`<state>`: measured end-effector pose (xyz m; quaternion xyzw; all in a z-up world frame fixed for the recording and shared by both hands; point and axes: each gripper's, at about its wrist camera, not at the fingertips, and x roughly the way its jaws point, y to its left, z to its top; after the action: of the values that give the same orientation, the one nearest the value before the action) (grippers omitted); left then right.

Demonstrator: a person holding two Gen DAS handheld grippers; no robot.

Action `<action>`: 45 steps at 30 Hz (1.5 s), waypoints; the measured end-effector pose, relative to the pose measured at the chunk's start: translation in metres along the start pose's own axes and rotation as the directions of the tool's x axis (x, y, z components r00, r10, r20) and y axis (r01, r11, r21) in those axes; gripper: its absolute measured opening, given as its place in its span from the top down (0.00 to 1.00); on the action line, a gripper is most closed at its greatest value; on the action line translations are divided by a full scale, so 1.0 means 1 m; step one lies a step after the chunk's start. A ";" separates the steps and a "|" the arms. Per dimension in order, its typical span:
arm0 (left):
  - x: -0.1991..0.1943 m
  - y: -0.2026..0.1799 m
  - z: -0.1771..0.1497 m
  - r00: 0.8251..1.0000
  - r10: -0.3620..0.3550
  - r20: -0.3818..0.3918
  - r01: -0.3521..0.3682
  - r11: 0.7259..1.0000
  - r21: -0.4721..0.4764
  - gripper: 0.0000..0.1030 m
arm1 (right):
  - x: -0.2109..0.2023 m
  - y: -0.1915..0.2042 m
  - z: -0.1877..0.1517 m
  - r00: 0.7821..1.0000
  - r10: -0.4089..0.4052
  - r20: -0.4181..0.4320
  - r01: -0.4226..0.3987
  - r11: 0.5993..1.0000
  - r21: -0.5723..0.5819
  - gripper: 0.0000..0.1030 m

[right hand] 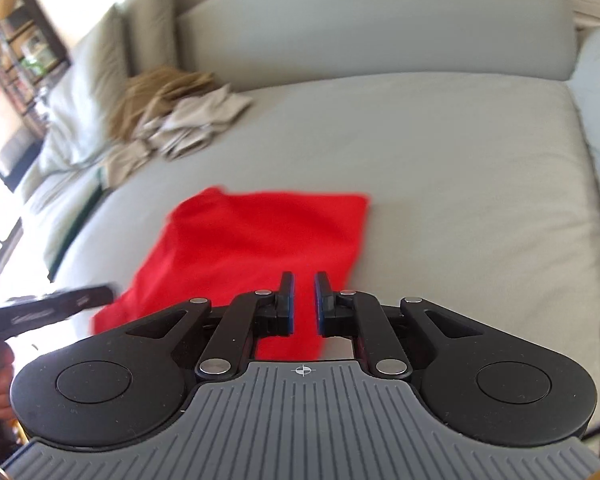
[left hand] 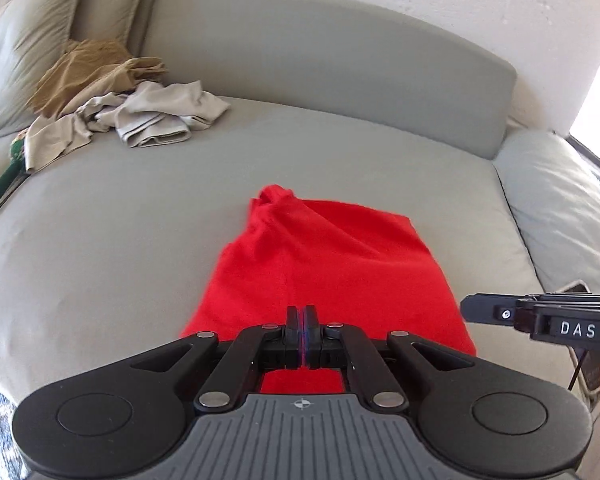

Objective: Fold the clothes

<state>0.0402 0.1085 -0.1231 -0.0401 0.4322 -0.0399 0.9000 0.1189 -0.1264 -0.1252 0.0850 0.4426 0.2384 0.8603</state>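
A red garment point(left hand: 324, 264) lies folded on the grey sofa seat point(left hand: 120, 240); it also shows in the right wrist view point(right hand: 256, 244). My left gripper point(left hand: 302, 312) is shut with nothing between its fingers, just above the garment's near edge. My right gripper point(right hand: 304, 284) is open a little and empty, above the garment's near right part. The right gripper also shows from the side in the left wrist view point(left hand: 472, 309), and the left gripper in the right wrist view point(right hand: 104, 294).
A pile of beige and tan clothes point(left hand: 124, 100) lies at the back left of the seat, seen also in the right wrist view point(right hand: 180, 116). Cushions point(left hand: 24, 48) stand at the left, an armrest cushion point(left hand: 560, 208) at the right. A dark green item point(left hand: 4, 184) lies at the left edge.
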 end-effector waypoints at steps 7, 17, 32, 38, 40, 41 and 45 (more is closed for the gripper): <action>0.007 -0.026 -0.027 0.988 0.080 -0.131 -0.072 0.995 0.065 0.98 | 0.001 0.037 -0.053 0.980 -0.031 -0.195 0.008 0.993 -0.118 0.88; -0.048 -0.025 -0.047 0.986 0.107 -0.131 -0.103 0.994 0.042 0.85 | -0.054 0.036 -0.074 0.969 -0.054 -0.243 0.053 0.999 -0.012 0.49; -0.070 0.023 -0.037 0.996 0.051 -0.067 -0.063 0.978 -0.197 0.33 | -0.087 0.026 -0.069 0.990 0.057 -0.131 -0.030 0.979 0.200 0.33; -0.057 0.077 -0.029 0.997 -0.014 -0.071 -0.018 0.905 -0.426 0.31 | -0.071 0.006 -0.073 0.977 0.162 -0.140 -0.100 0.923 0.371 0.33; -0.048 0.085 -0.024 0.996 -0.059 -0.072 0.020 0.893 -0.449 0.30 | -0.066 0.002 -0.075 0.973 0.192 -0.131 -0.123 0.901 0.415 0.33; -0.043 0.087 -0.022 0.994 -0.074 -0.079 0.031 0.892 -0.451 0.30 | -0.064 0.000 -0.076 0.973 0.194 -0.129 -0.123 0.897 0.424 0.33; -0.025 0.077 -0.015 0.991 -0.055 -0.120 0.003 0.918 -0.398 0.29 | -0.061 -0.003 -0.075 0.975 0.183 -0.125 -0.111 0.889 0.444 0.33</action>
<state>0.0157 0.1876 -0.1211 -0.2253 0.4877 0.0326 0.8428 0.0296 -0.1635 -0.1271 0.2879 0.5456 0.2046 0.7599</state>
